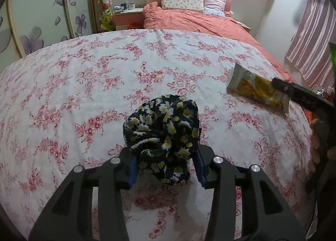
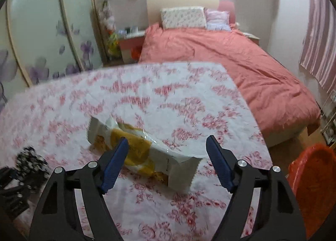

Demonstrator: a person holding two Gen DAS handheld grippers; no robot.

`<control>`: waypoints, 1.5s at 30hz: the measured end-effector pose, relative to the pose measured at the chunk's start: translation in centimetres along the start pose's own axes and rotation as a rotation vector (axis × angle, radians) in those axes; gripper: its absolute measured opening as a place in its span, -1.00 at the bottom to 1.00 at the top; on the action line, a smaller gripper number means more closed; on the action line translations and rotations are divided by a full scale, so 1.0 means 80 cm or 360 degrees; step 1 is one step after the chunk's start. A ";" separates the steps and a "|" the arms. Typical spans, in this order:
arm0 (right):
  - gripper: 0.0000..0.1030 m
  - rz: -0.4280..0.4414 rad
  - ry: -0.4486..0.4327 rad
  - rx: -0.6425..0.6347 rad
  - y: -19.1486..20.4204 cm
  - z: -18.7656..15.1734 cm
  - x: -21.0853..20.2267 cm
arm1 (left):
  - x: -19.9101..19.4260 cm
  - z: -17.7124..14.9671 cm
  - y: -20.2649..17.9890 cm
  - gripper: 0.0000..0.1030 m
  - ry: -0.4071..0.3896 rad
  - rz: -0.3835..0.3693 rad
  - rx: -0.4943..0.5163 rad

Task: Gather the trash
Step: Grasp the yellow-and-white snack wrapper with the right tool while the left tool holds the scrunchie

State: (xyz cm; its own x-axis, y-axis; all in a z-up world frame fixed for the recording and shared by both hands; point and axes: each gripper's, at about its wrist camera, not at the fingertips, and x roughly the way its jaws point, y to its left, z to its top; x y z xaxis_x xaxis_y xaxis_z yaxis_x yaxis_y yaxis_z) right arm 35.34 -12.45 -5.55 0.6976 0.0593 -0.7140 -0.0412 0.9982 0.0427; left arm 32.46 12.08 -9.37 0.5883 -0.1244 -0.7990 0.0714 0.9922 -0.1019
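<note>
Left wrist view: the left gripper (image 1: 166,165) pinches a daisy-print cloth bundle (image 1: 161,129) at lower centre. The right gripper (image 2: 167,157) stands wide apart around (not visibly pressing) a yellow-and-white snack wrapper (image 2: 142,150) on the floral sheet (image 2: 168,98), centre frame.

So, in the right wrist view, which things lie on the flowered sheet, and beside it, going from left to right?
Dark daisy-print cloth → white and yellow snack wrapper, lying between the open right tongs → orange bag beyond the flowered sheet's right edge.
</note>
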 end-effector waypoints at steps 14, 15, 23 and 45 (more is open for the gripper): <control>0.28 0.0348 0.0171 -0.0022 0.039 -0.025 -0.031 | -0.009 -0.009 0.006 -0.05 -0.0012 -0.0013 -0.0033; 0.28 0.0337 0.0175 -0.0014 0.044 -0.024 -0.025 | -0.008 -0.008 0.007 -0.05 -0.0014 -0.0010 -0.0040; -0.14 0.0262 0.0212 -0.0056 0.057 -0.029 -0.005 | -0.004 -0.003 0.009 -0.06 -0.0031 -0.0010 -0.0090; -0.82 0.0239 0.0111 0.0036 0.031 -0.065 -0.065 | -0.037 0.006 -0.020 -0.57 -0.0155 0.0028 -0.0040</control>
State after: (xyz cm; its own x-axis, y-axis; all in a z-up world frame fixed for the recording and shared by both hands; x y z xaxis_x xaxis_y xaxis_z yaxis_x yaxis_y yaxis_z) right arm 27.91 -10.25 -5.36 0.6335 0.2085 -0.7451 -0.1246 0.9779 0.1678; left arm 31.04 10.85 -6.56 0.6649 -0.1046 -0.7396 0.0407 0.9937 -0.1040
